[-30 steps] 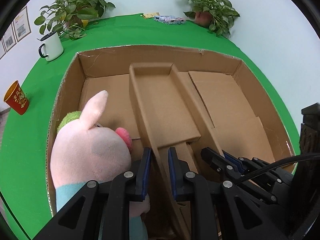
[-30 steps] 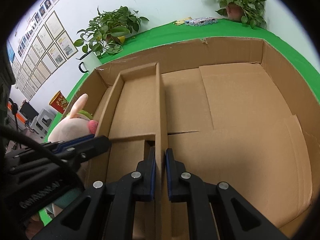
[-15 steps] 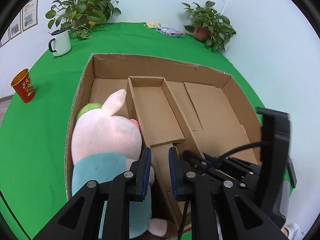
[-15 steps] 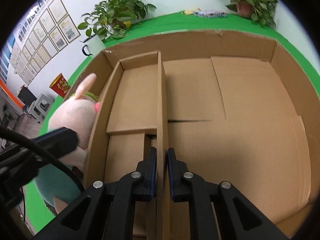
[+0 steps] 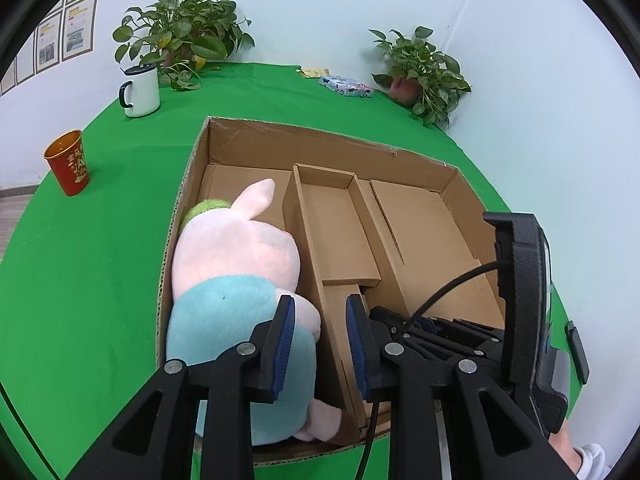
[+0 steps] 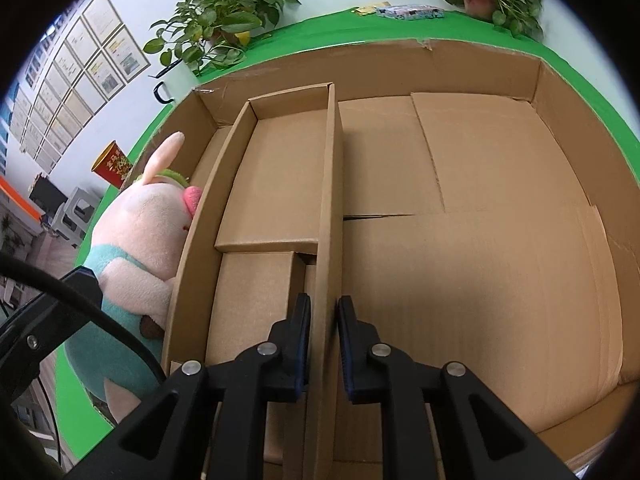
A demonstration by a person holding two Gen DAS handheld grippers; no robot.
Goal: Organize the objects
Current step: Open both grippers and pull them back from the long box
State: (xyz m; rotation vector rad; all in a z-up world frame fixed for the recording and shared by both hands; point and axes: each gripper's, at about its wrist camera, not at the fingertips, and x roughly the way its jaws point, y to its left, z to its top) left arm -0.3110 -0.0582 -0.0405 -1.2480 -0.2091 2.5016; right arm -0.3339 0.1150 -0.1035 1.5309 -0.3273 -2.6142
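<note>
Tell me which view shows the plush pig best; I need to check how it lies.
The left wrist view: the plush pig lies nearly whole in the leftmost compartment of the cardboard box. The right wrist view shows it partly hidden behind a divider.

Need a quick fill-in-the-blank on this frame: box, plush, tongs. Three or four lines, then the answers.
1. The plush pig lies in the cardboard box's ______ compartment, as the left wrist view shows it.
2. The right tongs straddle a cardboard ______.
3. The white mug stands on the ______ cloth, outside the box.
4. The pig's shirt is light ______.

Missing words: left; divider; green; blue
</note>
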